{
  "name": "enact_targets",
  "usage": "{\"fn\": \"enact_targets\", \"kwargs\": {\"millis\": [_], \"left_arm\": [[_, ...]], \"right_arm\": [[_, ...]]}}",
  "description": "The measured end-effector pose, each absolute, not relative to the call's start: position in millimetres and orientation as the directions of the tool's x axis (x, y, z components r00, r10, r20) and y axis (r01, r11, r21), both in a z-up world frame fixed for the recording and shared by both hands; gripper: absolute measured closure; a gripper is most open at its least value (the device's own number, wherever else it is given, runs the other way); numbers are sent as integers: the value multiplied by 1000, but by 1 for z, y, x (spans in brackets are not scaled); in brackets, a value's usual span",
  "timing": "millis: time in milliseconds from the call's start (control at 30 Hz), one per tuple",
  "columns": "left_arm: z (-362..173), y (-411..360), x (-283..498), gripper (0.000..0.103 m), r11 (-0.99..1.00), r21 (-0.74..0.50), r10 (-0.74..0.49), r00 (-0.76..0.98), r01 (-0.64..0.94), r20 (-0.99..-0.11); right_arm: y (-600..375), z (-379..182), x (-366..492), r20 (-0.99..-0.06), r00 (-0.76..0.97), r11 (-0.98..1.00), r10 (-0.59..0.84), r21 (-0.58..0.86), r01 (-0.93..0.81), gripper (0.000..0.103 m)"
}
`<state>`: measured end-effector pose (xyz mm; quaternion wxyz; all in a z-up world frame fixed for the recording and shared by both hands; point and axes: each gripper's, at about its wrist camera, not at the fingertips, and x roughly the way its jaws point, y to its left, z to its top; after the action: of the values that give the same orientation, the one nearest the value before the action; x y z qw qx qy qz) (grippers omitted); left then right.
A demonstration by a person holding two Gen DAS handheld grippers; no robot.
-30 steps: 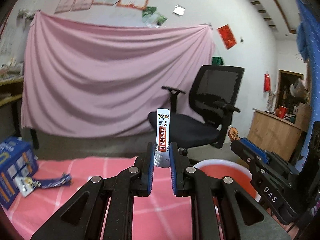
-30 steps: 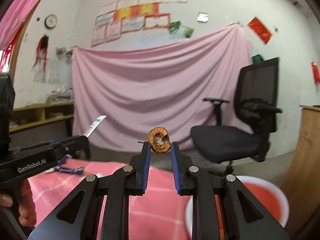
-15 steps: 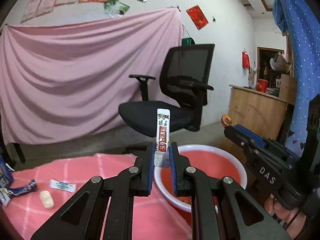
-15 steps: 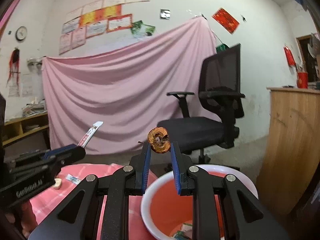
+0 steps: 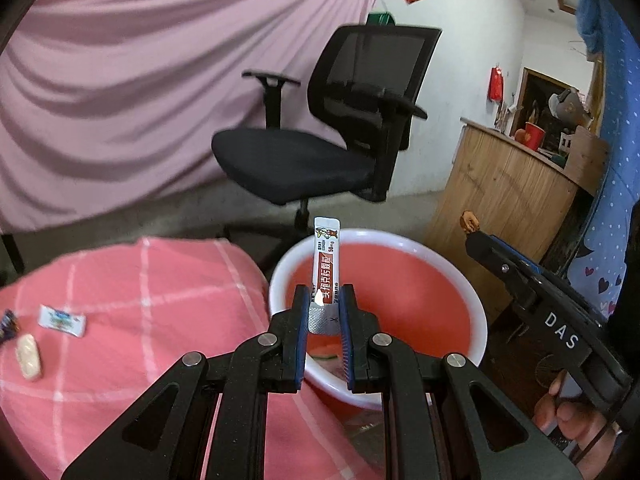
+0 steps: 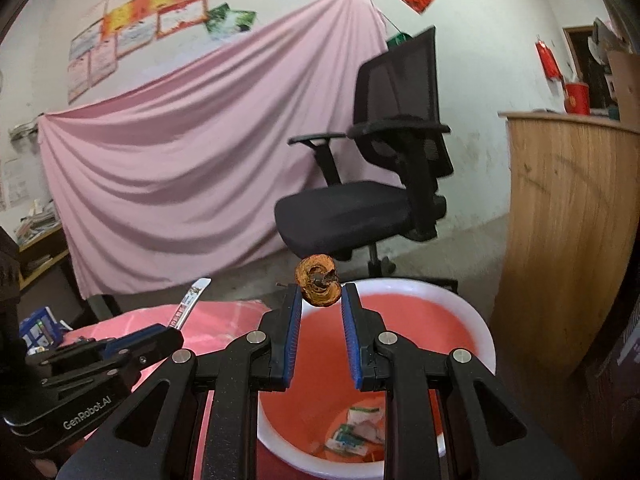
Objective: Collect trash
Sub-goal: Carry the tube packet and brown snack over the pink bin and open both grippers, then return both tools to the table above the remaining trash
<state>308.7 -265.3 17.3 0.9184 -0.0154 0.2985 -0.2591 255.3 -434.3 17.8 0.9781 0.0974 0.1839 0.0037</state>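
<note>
Your left gripper (image 5: 324,312) pinches a white-and-red sachet (image 5: 326,264) by its lower end; the strip stands upright over the near rim of the red basin (image 5: 478,300). Your right gripper (image 6: 319,300) clamps a brown curled peel (image 6: 318,286) at its tips, above the same basin beside the pink checked cloth (image 5: 140,280). Wrappers (image 6: 352,432) lie on the basin floor. A small white packet (image 5: 62,320) and a pale piece (image 5: 29,356) rest on the cloth.
</note>
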Motion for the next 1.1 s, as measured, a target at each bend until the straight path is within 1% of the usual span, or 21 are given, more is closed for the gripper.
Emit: {"fn": "enact_targets", "kwargs": {"millis": [67, 200, 433, 633, 667, 700, 733, 900, 967, 1033, 1100], "left_arm": [[13, -269, 316, 91, 862, -208, -492, 664, 462, -563], [5, -275, 323, 91, 861, -217, -488, 631, 460, -603], [-3, -285, 328, 91, 853, -207, -488, 591, 480, -643], [-7, -288, 329, 91, 848, -209, -490, 570, 488, -659], [-8, -288, 330, 90, 849, -209, -488, 569, 485, -663], [-8, -287, 330, 86, 852, -208, -483, 567, 480, -667], [-9, -286, 331, 82, 855, -210, -479, 566, 474, -670], [-8, -280, 333, 81, 863, -219, -472, 573, 455, -670], [-6, -276, 332, 80, 866, -221, -470, 579, 450, -666], [-5, -272, 331, 75, 869, -221, -467, 586, 443, -662], [-2, -268, 329, 73, 872, -223, -464, 595, 435, -656]], "right_arm": [[-438, 15, 259, -381, 923, 978, 44, 204, 38, 84], [-445, 8, 262, -423, 904, 969, 63, 242, 45, 84], [-453, 4, 267, -455, 888, 963, 67, 262, 62, 84], [-456, 2, 269, -472, 879, 961, 63, 267, 74, 84], [-456, 2, 270, -474, 878, 960, 62, 268, 77, 81], [-457, 1, 270, -475, 878, 960, 59, 269, 81, 78], [-458, 1, 270, -476, 877, 959, 57, 270, 84, 72], [-461, 1, 271, -478, 877, 957, 55, 274, 90, 71], [-461, 1, 271, -479, 876, 957, 52, 274, 93, 66], [-462, 1, 271, -475, 878, 956, 52, 278, 93, 62], [-461, 2, 270, -472, 880, 957, 50, 276, 93, 57]]}}
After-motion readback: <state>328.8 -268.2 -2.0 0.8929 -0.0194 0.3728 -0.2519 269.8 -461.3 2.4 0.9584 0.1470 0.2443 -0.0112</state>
